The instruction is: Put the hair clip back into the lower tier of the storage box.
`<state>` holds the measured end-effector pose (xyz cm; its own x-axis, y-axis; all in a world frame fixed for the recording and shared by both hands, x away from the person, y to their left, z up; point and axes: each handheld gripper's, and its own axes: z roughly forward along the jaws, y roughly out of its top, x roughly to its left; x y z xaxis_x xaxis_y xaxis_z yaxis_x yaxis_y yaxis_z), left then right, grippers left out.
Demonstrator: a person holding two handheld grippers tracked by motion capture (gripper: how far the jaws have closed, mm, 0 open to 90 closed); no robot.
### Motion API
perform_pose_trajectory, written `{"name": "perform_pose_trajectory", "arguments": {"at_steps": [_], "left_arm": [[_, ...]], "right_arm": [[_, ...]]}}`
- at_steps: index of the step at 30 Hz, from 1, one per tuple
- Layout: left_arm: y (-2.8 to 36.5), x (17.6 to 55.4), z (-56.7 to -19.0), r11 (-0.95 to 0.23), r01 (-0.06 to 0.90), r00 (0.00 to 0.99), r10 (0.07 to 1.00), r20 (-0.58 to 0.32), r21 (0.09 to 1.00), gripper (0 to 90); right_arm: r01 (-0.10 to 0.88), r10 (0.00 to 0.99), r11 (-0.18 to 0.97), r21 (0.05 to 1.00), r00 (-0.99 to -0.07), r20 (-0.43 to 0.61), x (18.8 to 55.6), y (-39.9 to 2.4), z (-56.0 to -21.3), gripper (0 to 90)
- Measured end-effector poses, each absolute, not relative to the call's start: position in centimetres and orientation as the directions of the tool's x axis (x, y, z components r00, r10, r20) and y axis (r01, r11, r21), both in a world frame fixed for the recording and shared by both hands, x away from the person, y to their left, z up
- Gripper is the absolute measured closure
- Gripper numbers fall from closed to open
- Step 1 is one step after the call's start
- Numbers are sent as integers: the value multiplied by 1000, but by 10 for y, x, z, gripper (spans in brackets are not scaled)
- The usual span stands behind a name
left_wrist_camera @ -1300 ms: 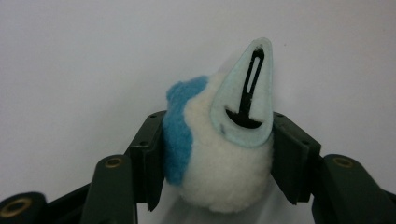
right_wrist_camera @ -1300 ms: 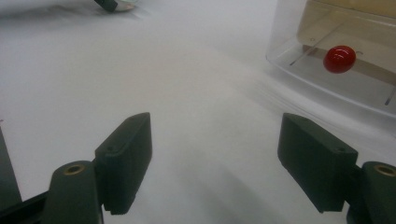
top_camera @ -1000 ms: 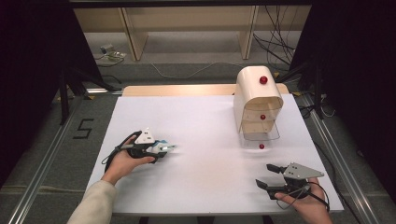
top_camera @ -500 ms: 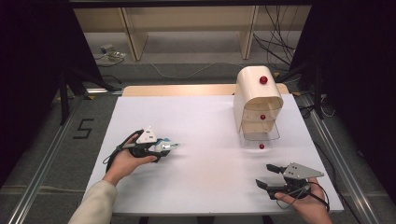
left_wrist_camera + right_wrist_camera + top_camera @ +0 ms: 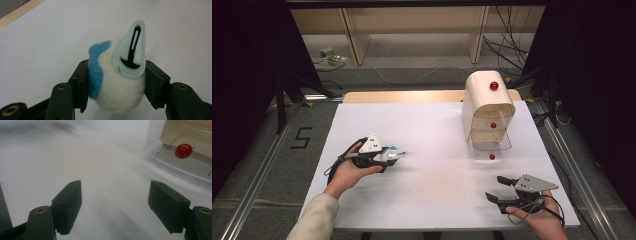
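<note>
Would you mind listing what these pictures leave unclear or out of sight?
- Plush toy: its underside is hidden by the left gripper jaws in the left gripper view; too small to identify in the high view.
- Drawer unit: drawer contents are too small in the high view.
- Bottom drawer: cut off by the right gripper view's edge, with blurred table around it.

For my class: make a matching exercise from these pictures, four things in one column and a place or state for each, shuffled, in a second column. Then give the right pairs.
Things
1. left gripper
2. right gripper
3. plush toy
4. bottom drawer

Places or states
A. white and blue, squeezed between two black jaws
B. pulled out, clear, with a red knob
C. jaws apart, nothing between them
D. shut on something soft at the table's left side

Right pairs: 1-D, 2-C, 3-A, 4-B
</note>
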<state>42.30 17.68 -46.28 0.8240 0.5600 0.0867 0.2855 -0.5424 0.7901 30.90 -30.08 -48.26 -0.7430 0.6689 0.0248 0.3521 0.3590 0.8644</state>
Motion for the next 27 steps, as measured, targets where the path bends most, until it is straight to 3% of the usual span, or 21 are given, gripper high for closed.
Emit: {"name": "perform_pose_trajectory", "arguments": {"at_steps": [27], "left_arm": [[152, 421, -451, -541, 242, 844, 526, 100, 805, 460]], "right_arm": [[351, 668, 361, 864, -744, 24, 309, -301, -483, 277]]}}
